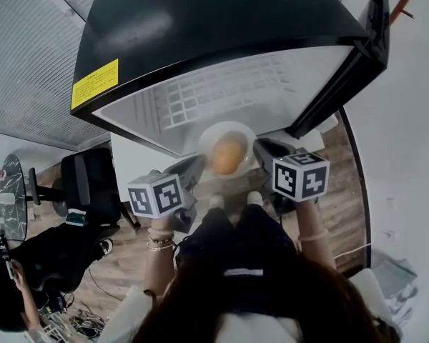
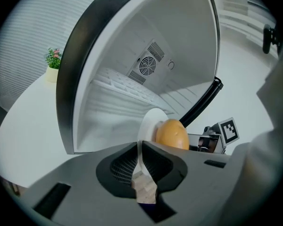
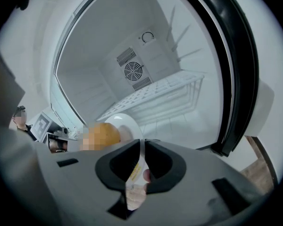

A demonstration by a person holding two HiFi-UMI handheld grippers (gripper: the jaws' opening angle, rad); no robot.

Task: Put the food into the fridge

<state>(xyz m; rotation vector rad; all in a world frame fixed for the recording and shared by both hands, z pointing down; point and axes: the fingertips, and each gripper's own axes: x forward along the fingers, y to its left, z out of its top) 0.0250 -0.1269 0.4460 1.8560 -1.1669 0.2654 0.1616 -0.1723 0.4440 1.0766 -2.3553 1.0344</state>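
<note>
A white plate [image 1: 232, 131] carries a round golden-brown piece of food [image 1: 228, 154] and hangs in front of the open black fridge [image 1: 200, 20]. My left gripper [image 1: 197, 168] is shut on the plate's left rim and my right gripper [image 1: 263, 150] on its right rim. In the left gripper view the jaws [image 2: 140, 145] pinch the thin plate [image 2: 150, 122] edge, with the food [image 2: 171, 134] just beyond. The right gripper view shows the same grip [image 3: 142, 145] on the plate [image 3: 122, 122], the food [image 3: 102, 135] to its left. The fridge's white inside [image 3: 132, 98] is bare.
A wire shelf [image 3: 155, 95] crosses the fridge's inside, with a round fan vent [image 3: 132, 71] on its back wall. The fridge door [image 1: 357, 56] stands open at the right. A black office chair [image 1: 93, 181] and a seated person [image 1: 7, 291] are at the left. A small potted plant [image 2: 53, 62] stands beside the fridge.
</note>
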